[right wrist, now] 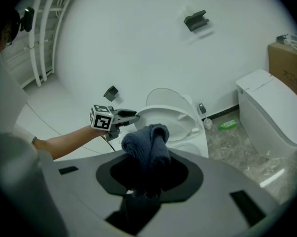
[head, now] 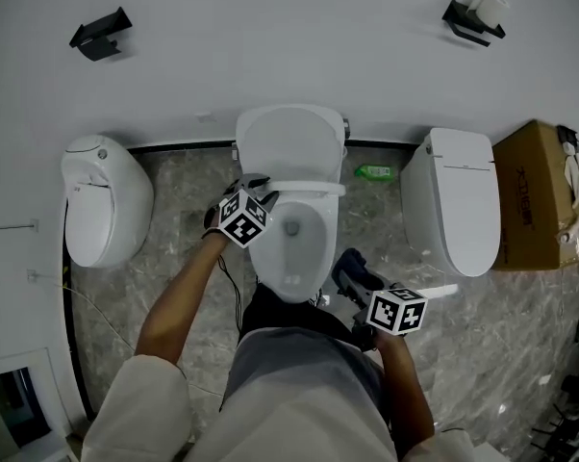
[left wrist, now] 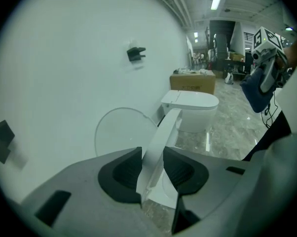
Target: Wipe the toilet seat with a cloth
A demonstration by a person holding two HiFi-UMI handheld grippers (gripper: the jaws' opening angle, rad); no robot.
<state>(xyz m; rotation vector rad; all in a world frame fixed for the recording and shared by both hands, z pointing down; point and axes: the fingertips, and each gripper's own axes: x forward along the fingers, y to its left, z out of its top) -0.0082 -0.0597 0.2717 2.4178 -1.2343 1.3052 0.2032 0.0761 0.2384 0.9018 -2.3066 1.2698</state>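
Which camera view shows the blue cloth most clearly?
The right gripper view: the folded dark blue cloth fills the centre, clamped in the right tool. The head view shows the cloth small and dark; the left gripper view shows it at the upper right edge.

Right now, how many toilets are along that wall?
3. Left toilet, lid shut; middle toilet, lid up and seat part-raised, straight ahead of the person; right toilet, lid shut, beside the cardboard box. None looks hidden.
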